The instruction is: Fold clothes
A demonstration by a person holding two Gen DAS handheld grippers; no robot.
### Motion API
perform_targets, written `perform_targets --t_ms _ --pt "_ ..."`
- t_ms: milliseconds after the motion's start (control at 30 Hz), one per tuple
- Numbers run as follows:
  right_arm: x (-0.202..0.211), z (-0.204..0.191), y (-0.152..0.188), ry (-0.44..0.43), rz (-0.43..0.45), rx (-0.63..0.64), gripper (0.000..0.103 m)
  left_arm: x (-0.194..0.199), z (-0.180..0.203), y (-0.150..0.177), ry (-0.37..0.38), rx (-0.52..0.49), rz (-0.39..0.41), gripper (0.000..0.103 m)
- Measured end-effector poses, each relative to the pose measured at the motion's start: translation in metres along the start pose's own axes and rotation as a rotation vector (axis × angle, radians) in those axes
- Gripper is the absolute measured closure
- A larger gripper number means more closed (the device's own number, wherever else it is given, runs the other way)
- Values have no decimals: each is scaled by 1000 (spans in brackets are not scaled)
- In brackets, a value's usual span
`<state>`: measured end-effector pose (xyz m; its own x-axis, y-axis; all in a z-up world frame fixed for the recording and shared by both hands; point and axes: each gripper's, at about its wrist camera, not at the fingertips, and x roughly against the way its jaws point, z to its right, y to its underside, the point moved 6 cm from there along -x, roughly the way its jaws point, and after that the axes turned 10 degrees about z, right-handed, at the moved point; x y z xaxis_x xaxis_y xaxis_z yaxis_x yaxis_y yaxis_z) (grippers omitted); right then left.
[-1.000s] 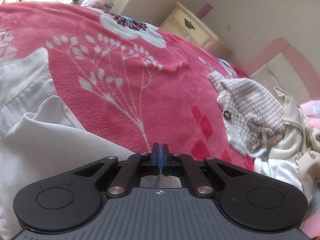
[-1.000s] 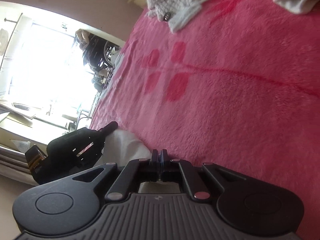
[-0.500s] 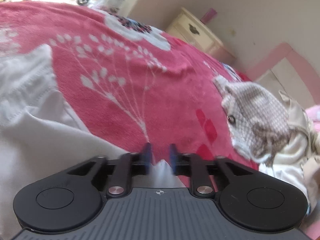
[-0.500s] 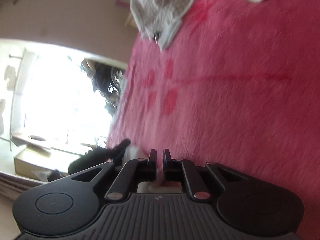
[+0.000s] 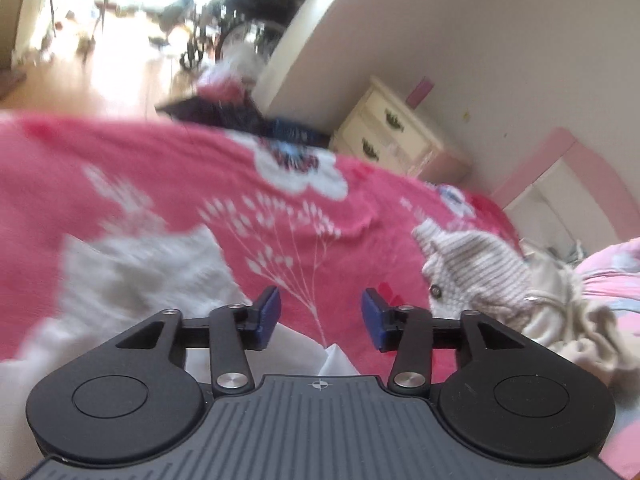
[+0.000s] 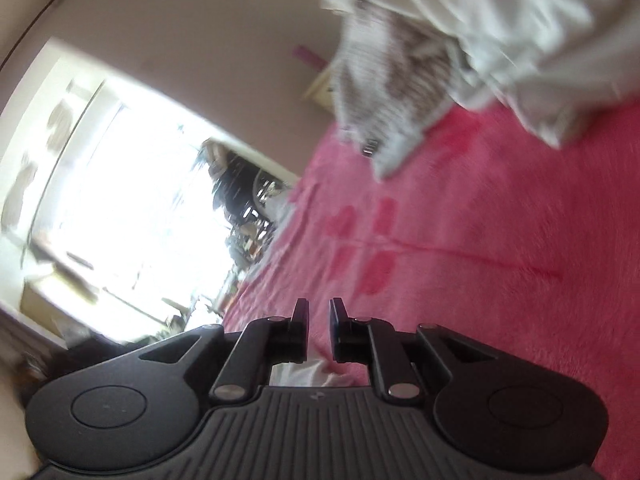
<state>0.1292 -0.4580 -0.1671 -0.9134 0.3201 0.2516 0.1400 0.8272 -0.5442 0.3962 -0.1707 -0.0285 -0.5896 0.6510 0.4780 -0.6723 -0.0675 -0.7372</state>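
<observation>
Left gripper (image 5: 320, 316) jaws spread wide, holding nothing, above the pink floral fleece blanket (image 5: 192, 184). Pale grey-white garment (image 5: 132, 280) lies flat on the blanket, lower left, blurred. Right gripper (image 6: 318, 330) jaws slightly parted, empty; a white bit of cloth shows beneath them. Knitted beige buttoned sweater (image 5: 476, 268) sits beside the cream clothes heap (image 5: 572, 320). Cream nightstand (image 5: 392, 136) against the wall.

A bed (image 5: 168, 184) carries everything, covered by a red fleece blanket (image 5: 360, 240) printed with white flowers and sprigs. A pale grey garment (image 5: 132, 280) lies flat on the near left. At the right, a knitted beige cardigan (image 5: 476, 264) touches a heap of cream clothes (image 5: 576, 320).
</observation>
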Motion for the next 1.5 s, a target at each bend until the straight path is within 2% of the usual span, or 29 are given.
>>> perform_targets --t_ms 100,233,300,433,567,667,800,900,1000,1133,1233,1333,1433,1500 --pt "18 -29 2 -42 -1 110 90 63 -19 -17 -55 24 33 51" --pt "37 -69 30 -94 -91 276 90 146 -61 -17 -145 111 70 48" --pt "44 -85 58 -128 -176 346 90 184 -86 -6 -197 171 84 48" --pt "62 -117 115 -197 -329 409 90 254 -146 22 -298 320 120 48" --pt "85 -150 181 -274 -490 471 90 324 -213 49 -435 436 188 47" --pt "93 -169 234 -302 -600 543 90 366 -258 67 -517 518 230 44" --pt "106 -200 292 -366 -696 570 90 413 -317 94 -602 625 269 43" --pt "113 -228 328 -428 -743 609 90 428 -355 121 -641 710 255 42" --pt "123 -257 370 -484 -797 649 89 439 -388 157 -639 861 267 40" --pt "130 -276 407 -521 -851 639 86 455 -430 207 -637 1123 337 37" --pt "129 -276 422 -508 -880 611 86 461 -452 238 -619 1300 398 36" --pt "124 -273 433 -479 -900 583 85 458 -462 252 -561 1386 431 35" --pt "119 -266 436 -448 -909 563 85 455 -465 252 -556 1388 463 35" --pt "118 -262 436 -431 -906 564 85 452 -468 252 -553 1389 484 40"
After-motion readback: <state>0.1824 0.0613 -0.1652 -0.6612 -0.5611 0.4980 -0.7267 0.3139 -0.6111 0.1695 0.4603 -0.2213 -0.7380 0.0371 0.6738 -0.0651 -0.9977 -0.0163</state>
